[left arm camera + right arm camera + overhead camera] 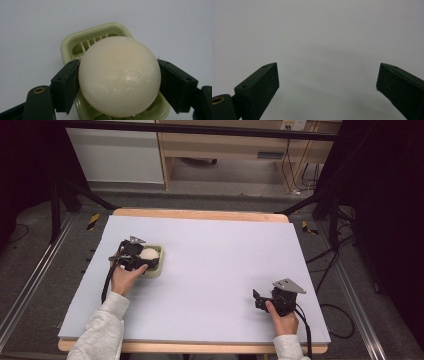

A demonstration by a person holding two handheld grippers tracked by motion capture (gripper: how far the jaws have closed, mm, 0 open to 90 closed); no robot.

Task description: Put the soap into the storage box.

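Note:
A cream round soap (pixel 119 77) is clamped between the two black jaws of my left gripper (pixel 119 83), which is shut on it. The soap hangs just over a pale green slatted soap dish (pixel 75 46). In the high view the soap (pixel 148 253) and dish (pixel 156 268) sit at the table's left, with my left gripper (pixel 136 256) over them. My right gripper (pixel 258 300) rests near the front right of the table. In its own view the right gripper (pixel 328 80) stands open, with bare table between its jaws.
A pale lilac mat (pixel 210 270) covers the wooden table. Black stand legs (pixel 75 195) and cables (pixel 340 250) lie on the floor around it. A wooden shelf unit (pixel 225 150) stands beyond the far edge.

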